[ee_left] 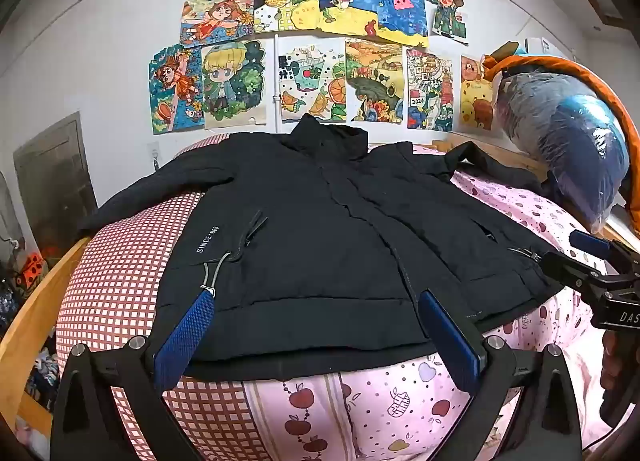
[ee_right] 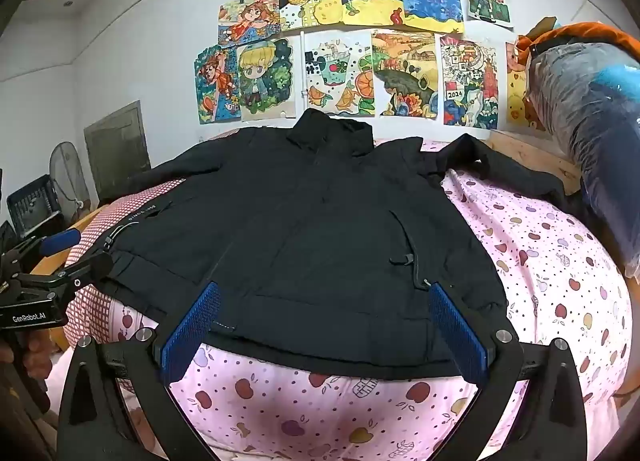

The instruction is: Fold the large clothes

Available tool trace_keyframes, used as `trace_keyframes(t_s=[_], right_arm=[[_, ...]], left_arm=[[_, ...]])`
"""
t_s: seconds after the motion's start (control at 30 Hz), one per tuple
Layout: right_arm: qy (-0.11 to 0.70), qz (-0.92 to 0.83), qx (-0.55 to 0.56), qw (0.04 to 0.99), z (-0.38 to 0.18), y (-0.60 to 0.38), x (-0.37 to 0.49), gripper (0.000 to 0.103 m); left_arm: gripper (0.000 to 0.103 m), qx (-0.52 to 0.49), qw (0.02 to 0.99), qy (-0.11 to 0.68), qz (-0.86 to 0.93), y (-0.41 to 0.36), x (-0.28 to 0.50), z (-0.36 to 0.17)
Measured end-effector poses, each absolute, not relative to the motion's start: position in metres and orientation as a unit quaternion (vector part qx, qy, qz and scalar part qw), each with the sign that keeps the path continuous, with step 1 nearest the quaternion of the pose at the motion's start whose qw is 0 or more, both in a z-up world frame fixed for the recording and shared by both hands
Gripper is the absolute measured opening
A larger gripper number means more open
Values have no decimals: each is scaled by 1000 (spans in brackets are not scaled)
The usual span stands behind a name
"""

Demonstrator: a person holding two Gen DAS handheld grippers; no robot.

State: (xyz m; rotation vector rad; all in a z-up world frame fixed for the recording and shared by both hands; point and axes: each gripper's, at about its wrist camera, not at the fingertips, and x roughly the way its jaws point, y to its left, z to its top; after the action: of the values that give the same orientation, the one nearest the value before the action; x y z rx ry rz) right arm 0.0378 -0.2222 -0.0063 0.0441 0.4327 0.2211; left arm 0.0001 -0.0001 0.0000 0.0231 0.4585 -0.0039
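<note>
A large black padded jacket (ee_left: 320,229) lies spread front-up on the bed, collar toward the wall, sleeves out to both sides. It also shows in the right wrist view (ee_right: 320,229). My left gripper (ee_left: 316,301) is open and empty, its blue pads just above the jacket's hem on the left half. My right gripper (ee_right: 326,293) is open and empty over the hem on the right half. The right gripper shows at the right edge of the left wrist view (ee_left: 576,257); the left gripper shows at the left edge of the right wrist view (ee_right: 76,249).
The bed has a pink apple-print sheet (ee_right: 540,261) and a red checked cover (ee_left: 120,281) in a wooden frame (ee_left: 36,313). A plastic-wrapped blue and orange bundle (ee_left: 576,141) sits at the far right. Drawings (ee_left: 320,49) cover the wall behind.
</note>
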Motion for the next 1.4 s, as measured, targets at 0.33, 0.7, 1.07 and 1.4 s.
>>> trace_keyframes(t_s=[0.33, 0.7, 1.07, 1.4], right_arm=[[213, 111, 15, 971, -9, -223, 38, 102], [215, 111, 15, 970, -11, -222, 40, 102], [216, 111, 14, 970, -11, -223, 39, 102], [220, 111, 14, 969, -12, -222, 40, 102]], left_arm=[[103, 12, 974, 226, -3, 0, 2, -1], [103, 12, 975, 224, -1, 0, 0, 0], [103, 13, 975, 223, -1, 0, 0, 0], [103, 13, 975, 223, 0, 0, 0, 0]])
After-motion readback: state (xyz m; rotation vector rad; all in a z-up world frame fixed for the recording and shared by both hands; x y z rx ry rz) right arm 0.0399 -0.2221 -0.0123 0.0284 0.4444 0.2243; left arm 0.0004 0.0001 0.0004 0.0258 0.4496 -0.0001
